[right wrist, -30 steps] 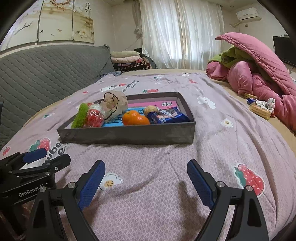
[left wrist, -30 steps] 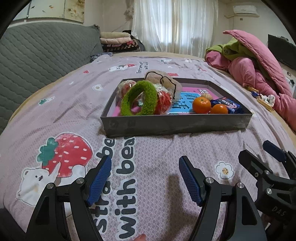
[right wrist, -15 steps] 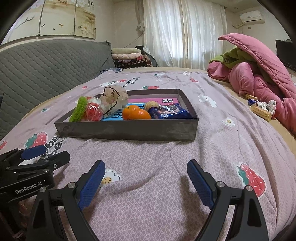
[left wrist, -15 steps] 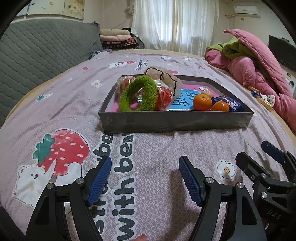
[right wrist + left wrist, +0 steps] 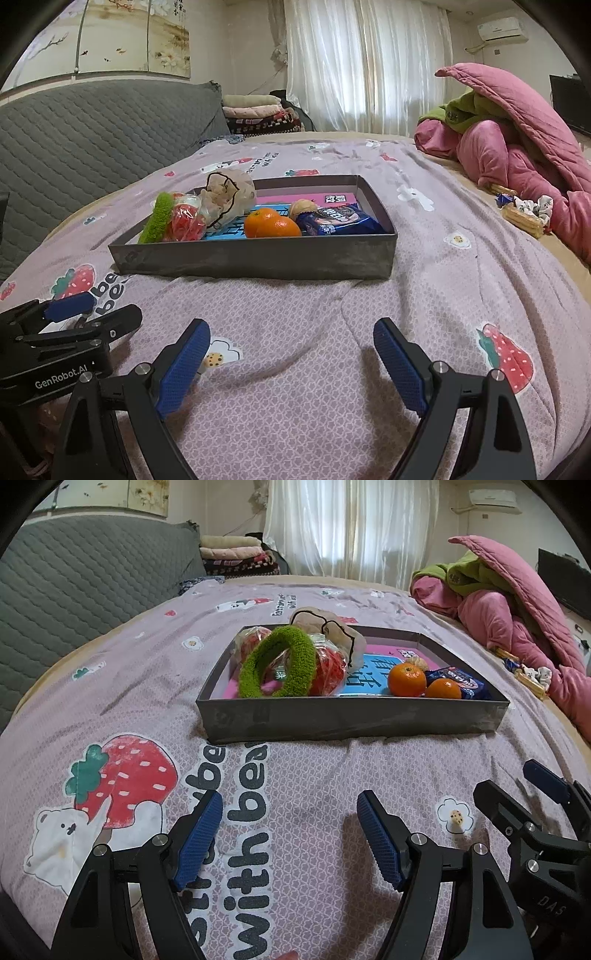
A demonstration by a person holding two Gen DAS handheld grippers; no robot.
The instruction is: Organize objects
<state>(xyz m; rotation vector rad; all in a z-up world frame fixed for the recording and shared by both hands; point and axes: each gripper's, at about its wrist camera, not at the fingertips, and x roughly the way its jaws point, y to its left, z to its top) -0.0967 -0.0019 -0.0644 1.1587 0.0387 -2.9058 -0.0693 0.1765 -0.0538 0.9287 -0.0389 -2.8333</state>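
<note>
A shallow grey box (image 5: 351, 718) (image 5: 251, 258) stands on the pink printed bedsheet ahead of both grippers. At its left end a green fuzzy ring (image 5: 303, 653) (image 5: 157, 218) leans on a clear bag of red items (image 5: 328, 672), with a beige pouch (image 5: 343, 635) behind. Two oranges (image 5: 406, 679) (image 5: 273, 225) and a blue snack packet (image 5: 465, 685) (image 5: 340, 219) lie at its right end. My left gripper (image 5: 288, 805) hangs open and empty over the sheet, short of the box. Beside it, my right gripper (image 5: 291, 328) is also open and empty.
A heap of pink and green quilts (image 5: 517, 620) lies at the right, with small wrapped items (image 5: 528, 675) at its foot. A grey quilted backrest (image 5: 74, 590) runs along the left. Folded blankets (image 5: 236, 550) are stacked at the far end before the curtains.
</note>
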